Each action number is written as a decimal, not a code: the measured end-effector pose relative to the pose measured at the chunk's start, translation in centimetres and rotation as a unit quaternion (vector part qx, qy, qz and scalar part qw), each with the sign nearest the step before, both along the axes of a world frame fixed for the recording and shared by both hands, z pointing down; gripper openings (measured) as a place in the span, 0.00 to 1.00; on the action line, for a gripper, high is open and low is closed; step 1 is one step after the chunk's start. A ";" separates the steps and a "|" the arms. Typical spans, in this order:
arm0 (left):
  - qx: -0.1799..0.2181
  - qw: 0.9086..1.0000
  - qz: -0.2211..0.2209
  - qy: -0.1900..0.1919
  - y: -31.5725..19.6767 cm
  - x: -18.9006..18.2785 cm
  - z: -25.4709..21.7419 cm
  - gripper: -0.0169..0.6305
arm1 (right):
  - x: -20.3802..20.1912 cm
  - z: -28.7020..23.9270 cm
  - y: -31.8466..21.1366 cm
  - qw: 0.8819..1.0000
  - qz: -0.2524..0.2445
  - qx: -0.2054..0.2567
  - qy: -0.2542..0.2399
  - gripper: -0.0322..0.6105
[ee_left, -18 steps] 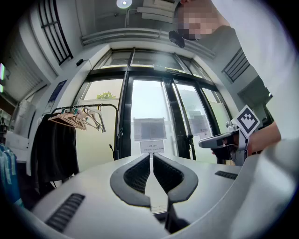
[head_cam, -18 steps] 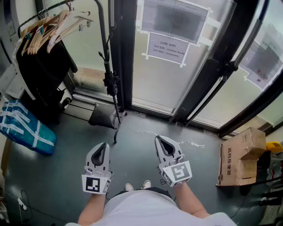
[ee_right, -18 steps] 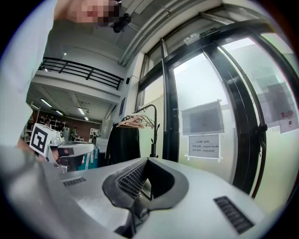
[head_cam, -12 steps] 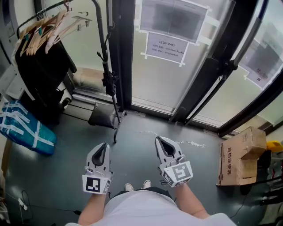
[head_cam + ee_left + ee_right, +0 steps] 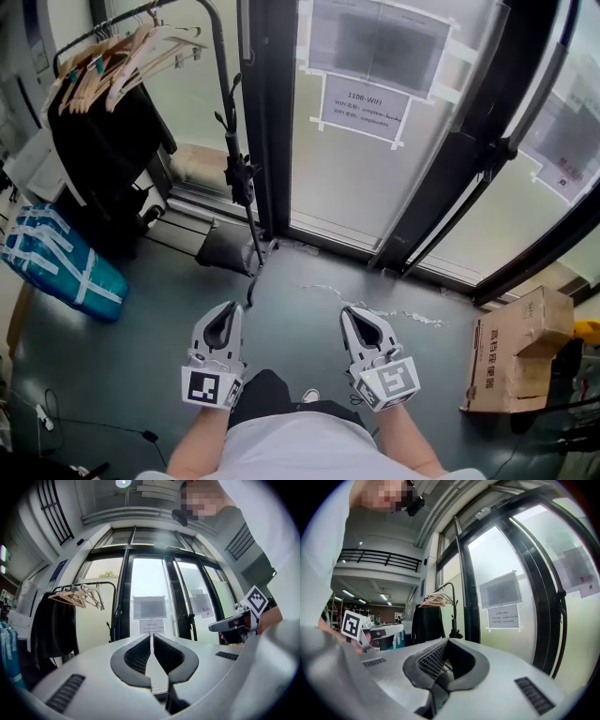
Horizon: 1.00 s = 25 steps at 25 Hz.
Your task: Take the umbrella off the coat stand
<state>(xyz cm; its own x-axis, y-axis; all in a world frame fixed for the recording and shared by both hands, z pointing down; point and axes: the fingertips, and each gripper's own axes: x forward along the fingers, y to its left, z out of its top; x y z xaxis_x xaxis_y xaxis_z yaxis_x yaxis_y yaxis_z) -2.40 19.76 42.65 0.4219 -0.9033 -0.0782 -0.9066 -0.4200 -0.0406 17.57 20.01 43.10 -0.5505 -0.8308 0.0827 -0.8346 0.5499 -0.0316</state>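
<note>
Left hand-held gripper (image 5: 225, 323) is held low in the head view at about 7 o'clock, level, with its jaws brought together. In its own view only a thin slit is left between the pads (image 5: 140, 654), and nothing is held. The right hand-held gripper (image 5: 359, 323) is held just beside it at about 5 o'clock, also level. Its jaws are likewise closed on nothing, as is seen in its own view. Both are kept above the grey floor (image 5: 309, 281), well apart from the stand (image 5: 217, 56).

The stand is seen at 11 o'clock, its curved rail hung with wooden hangers (image 5: 141, 52) and a black coat (image 5: 103, 150). The umbrella (image 5: 242, 178), slim and dark, is seen along the stand's upright pole at about 11 o'clock from the left hand-held gripper. A bunched part is seen halfway down, and a thin hooked end near the floor. Exactly how it is hung cannot be told. It is touched by neither hand-held gripper.

A blue bag (image 5: 61, 267) is laid on the floor at 9 o'clock, near the coat. A glass door (image 5: 347, 187) with a paper notice (image 5: 366, 105) is seen at 12 o'clock. A cardboard box (image 5: 520, 352) is set at 4 o'clock.
</note>
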 end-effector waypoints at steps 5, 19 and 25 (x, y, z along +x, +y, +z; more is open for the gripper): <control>-0.028 1.000 -0.003 0.007 -1.8 -0.4 2.2 0.09 | -1.2 1.3 -2.1 0.999 -0.015 -0.027 -0.013 0.08; -0.034 0.999 0.016 0.010 -18.4 -12.0 3.0 0.09 | -14.9 1.0 -20.9 0.999 -0.033 -0.030 -0.010 0.08; -0.061 0.996 0.055 0.030 -22.5 -14.4 4.3 0.09 | -18.8 1.5 -24.2 0.999 -0.019 -0.043 0.005 0.08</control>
<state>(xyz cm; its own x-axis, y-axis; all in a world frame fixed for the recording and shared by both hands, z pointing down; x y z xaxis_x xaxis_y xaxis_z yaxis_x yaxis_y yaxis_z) -16.84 -2.69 46.99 0.5165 -0.8563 0.0020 -0.8543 -0.5152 0.0693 -1.25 -4.18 44.62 -0.5804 -0.7988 0.1585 -0.8137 0.5768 -0.0726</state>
